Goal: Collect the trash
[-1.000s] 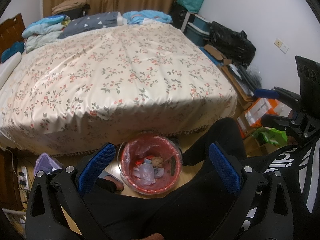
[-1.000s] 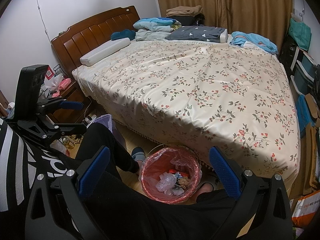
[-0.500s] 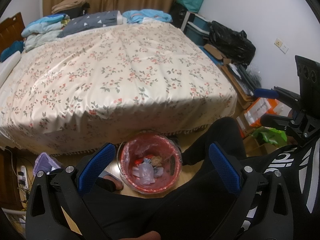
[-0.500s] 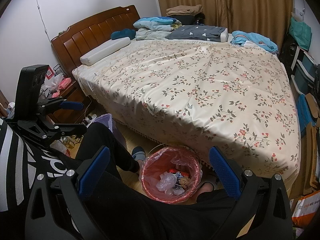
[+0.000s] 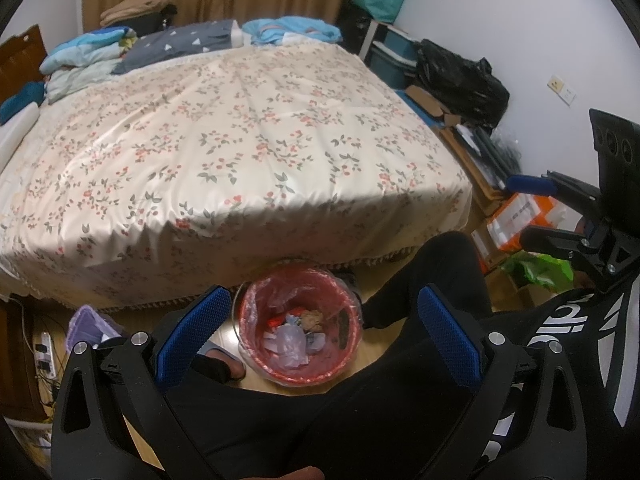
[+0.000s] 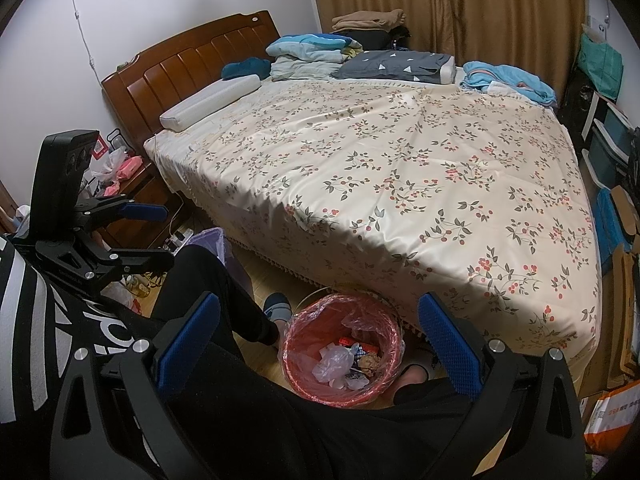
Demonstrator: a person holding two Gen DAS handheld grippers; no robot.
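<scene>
Below the bed's (image 5: 240,152) near edge, on the floor between your feet, stands the trash bin (image 5: 300,328), wrappers inside. Your left tongs (image 5: 320,336) and right tongs (image 6: 320,336) stay spread, empty; bin has drifted slightly nearer: approach, seemingly.

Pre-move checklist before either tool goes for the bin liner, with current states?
1. Left tool open and holding nothing: ok.
2. Right tool open and holding nothing: ok.
3. Trash bin upright on the floor by the bed: ok.
4. Red liner folded over the rim, reachable: ok.
5. Path down to the bin clear: not ok, the person's legs flank it closely.
6. Loose trash left on the floor: cannot tell, much of it is hidden.
</scene>
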